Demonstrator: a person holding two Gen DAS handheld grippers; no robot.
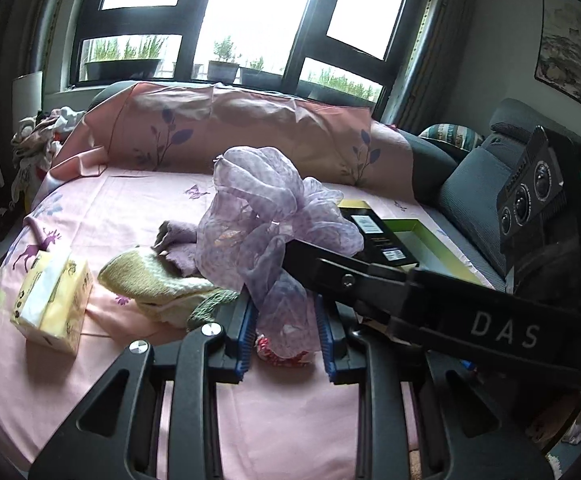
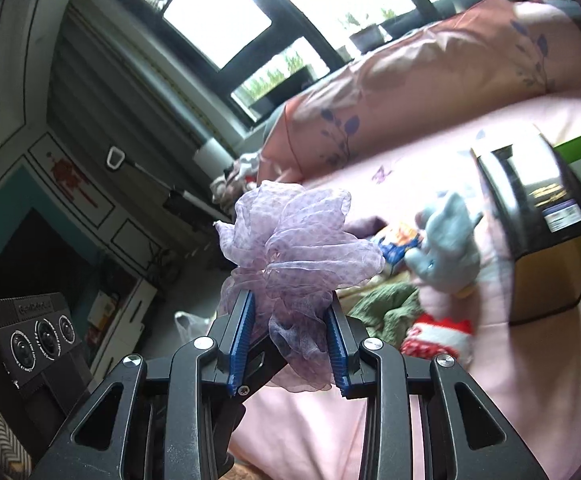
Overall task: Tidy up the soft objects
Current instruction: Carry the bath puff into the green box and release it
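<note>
A sheer lilac scarf (image 1: pixel 250 216) is bunched up and held above the pink bed (image 1: pixel 130 200) by both grippers. My left gripper (image 1: pixel 286 312) is shut on the scarf's lower end, blue pads on either side. My right gripper (image 2: pixel 290 320) is shut on the same scarf (image 2: pixel 290 240), which billows above its fingers. In the left wrist view the right gripper's black finger (image 1: pixel 330 272) reaches in from the right into the fabric. The left gripper's camera housing (image 2: pixel 30 340) shows at the lower left of the right wrist view.
On the bed lie a yellow tissue pack (image 1: pixel 50 292), a yellow-green knit (image 1: pixel 150 280), a mauve cloth (image 1: pixel 178 240), a blue plush toy (image 2: pixel 446 248), a red-and-white sock (image 2: pixel 438 336) and a black box (image 2: pixel 538 216) by an open green-rimmed box (image 1: pixel 422 248). A pink pillow (image 1: pixel 250 128) lines the window side.
</note>
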